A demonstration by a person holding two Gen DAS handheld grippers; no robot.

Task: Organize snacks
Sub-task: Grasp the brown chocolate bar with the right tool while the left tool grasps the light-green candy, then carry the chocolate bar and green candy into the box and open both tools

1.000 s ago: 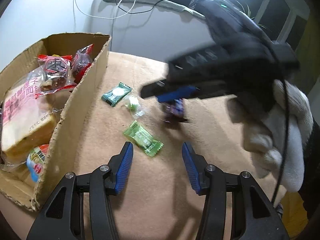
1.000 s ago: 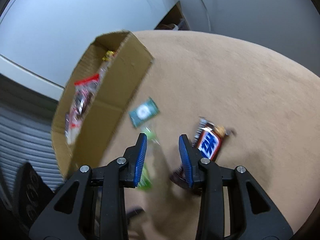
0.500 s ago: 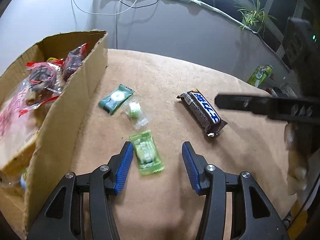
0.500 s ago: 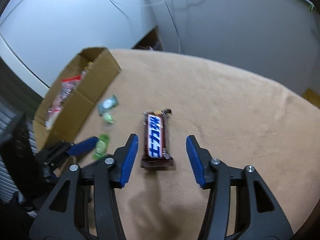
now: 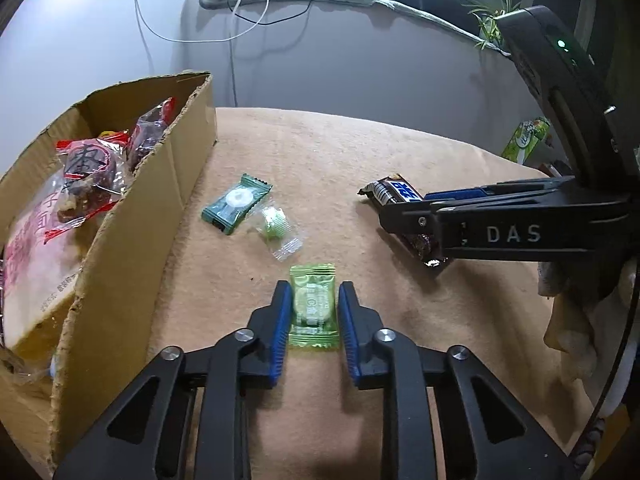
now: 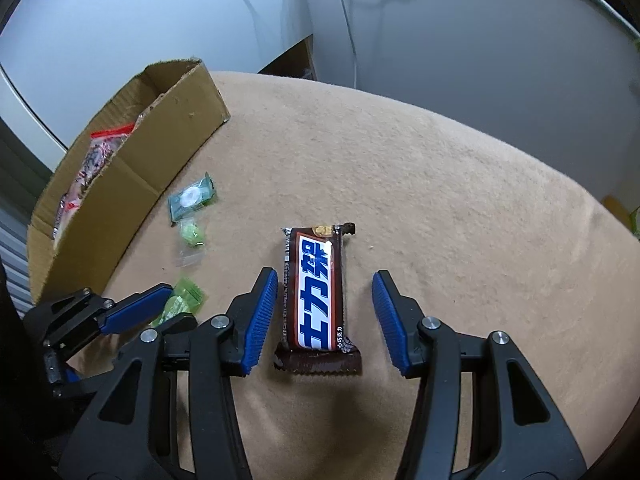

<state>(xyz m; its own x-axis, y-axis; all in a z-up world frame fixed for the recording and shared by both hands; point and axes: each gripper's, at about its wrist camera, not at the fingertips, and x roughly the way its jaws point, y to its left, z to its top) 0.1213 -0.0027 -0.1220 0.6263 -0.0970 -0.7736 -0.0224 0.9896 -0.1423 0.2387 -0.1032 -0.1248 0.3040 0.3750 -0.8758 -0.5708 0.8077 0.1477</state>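
My left gripper (image 5: 313,300) is closed around a light green candy packet (image 5: 313,304) that lies on the tan cloth; its pads touch the packet's sides. It also shows in the right wrist view (image 6: 178,302). My right gripper (image 6: 324,292) is open and straddles a brown chocolate bar (image 6: 318,292) with blue and white lettering, with gaps on both sides. In the left wrist view the bar (image 5: 394,194) is partly hidden by the right gripper. A dark green packet (image 5: 236,208) and a clear-wrapped green candy (image 5: 274,226) lie between the box and the grippers.
An open cardboard box (image 5: 160,208) stands at the left, holding bread and red-wrapped snacks (image 5: 88,168). The tan cloth covers a round table (image 6: 440,184) whose edge curves off to the right. A green carton (image 5: 524,140) and a plant stand beyond the table.
My left gripper has moved forward and closed around the light green packet. My right gripper has come down over the chocolate bar, which now lies between its open fingers.
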